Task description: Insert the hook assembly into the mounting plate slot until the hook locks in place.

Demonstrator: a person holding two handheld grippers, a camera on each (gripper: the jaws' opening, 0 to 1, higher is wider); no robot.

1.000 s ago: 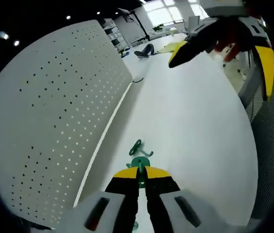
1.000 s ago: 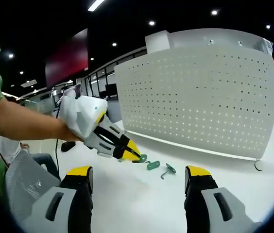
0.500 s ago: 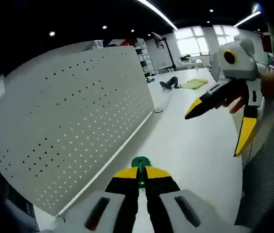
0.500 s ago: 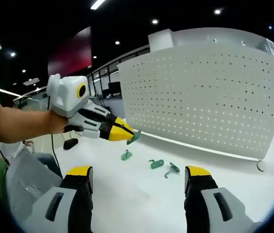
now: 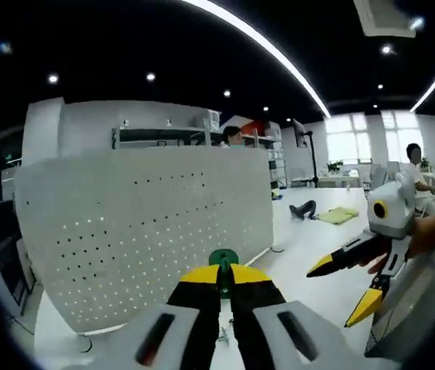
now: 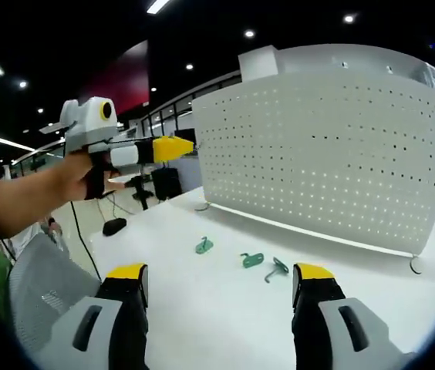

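The big white worktop [image 6: 225, 308] carries everything. A tall white mounting plate [image 6: 325, 154] full of little holes stands upright along the far edge of the worktop. In the left gripper view the same plate [image 5: 148, 231] stands right ahead.

The left tongs [image 5: 224, 276] are shut tight on a green hook assembly [image 5: 223, 259]. Only its round green top pokes out above the yellow tips. The hook is up in the air in front of the plate and is not in a hole yet. In the right gripper view a hand holds the left tongs [image 6: 173, 147] up high, above the near left part of the worktop, and the yellow tips point at the plate. The hook cannot be made out there.

The right tongs [image 6: 217, 281] are wide open and hold nothing. Their two yellow-tipped jaws stand far apart over the near edge of the worktop. In the left gripper view the right tongs [image 5: 349, 289] hang open too, off to the side.

Three small green hooks lie on the worktop in front of the plate. One hook [image 6: 204, 245] lies a bit apart. The second hook [image 6: 252, 260] and the third hook [image 6: 278, 268] lie just beside each other.
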